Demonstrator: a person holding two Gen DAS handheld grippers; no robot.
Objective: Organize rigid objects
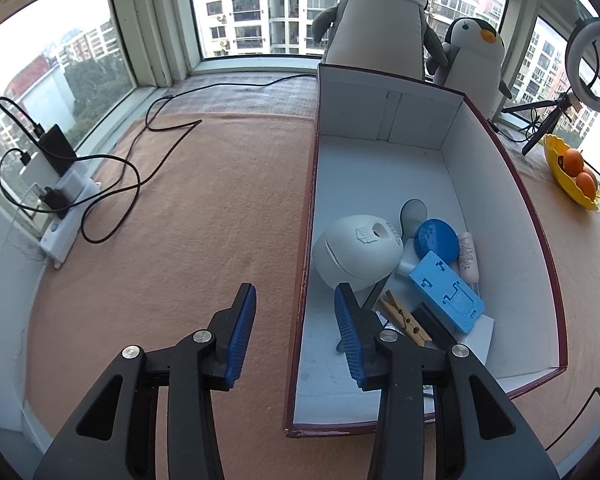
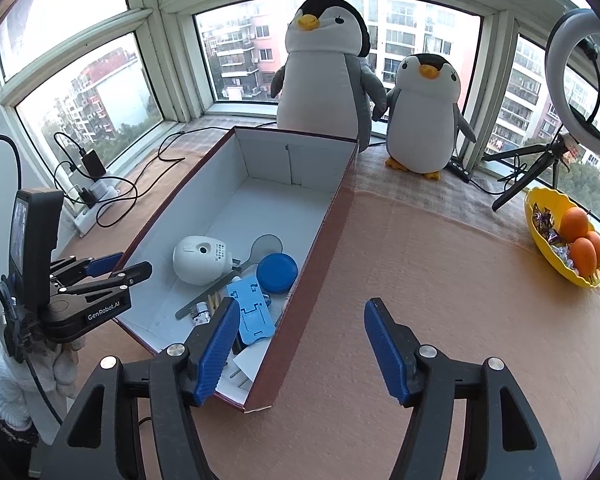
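- Box (image 1: 512, 184) lies long-ways on the peach-covered surface (image 1: 204, 220), its far end toward the window edge. All the rigid bits sit bunched in its near half.
- In the pile: white rounded device (image 1: 354, 250), blue disc (image 1: 436, 240), light-blue flat plate (image 1: 446, 294), wooden clothespin (image 1: 406, 318), small pale tube (image 1: 468, 256), a grey spoon-like piece (image 1: 414, 212). Some overlap; the plate leans over others.
- Your left gripper (image 1: 295, 316) straddles the box's left wall, jaws part-way apart, nothing between the pads. One jaw is inside the box, near the white device; contact can't be confirmed.
- Your right gripper (image 2: 300, 344) hangs over the box's near right corner, jaws wide, empty. One jaw is over the pile, the other over bare surface.
- No loose item shows on the surface outside the box, so the gathering looks nearly or fully done. This reads as a release and pull-back.
- Lift each gripper straight up before swinging away, so no jaw clips the cardboard wall or drags the plate.
- Hard to read: what lies under the plate and white device; a dark block (image 1: 434, 324) and white sheet are partly covered by the left jaw. The box's near corner is hidden behind the gripper bodies.
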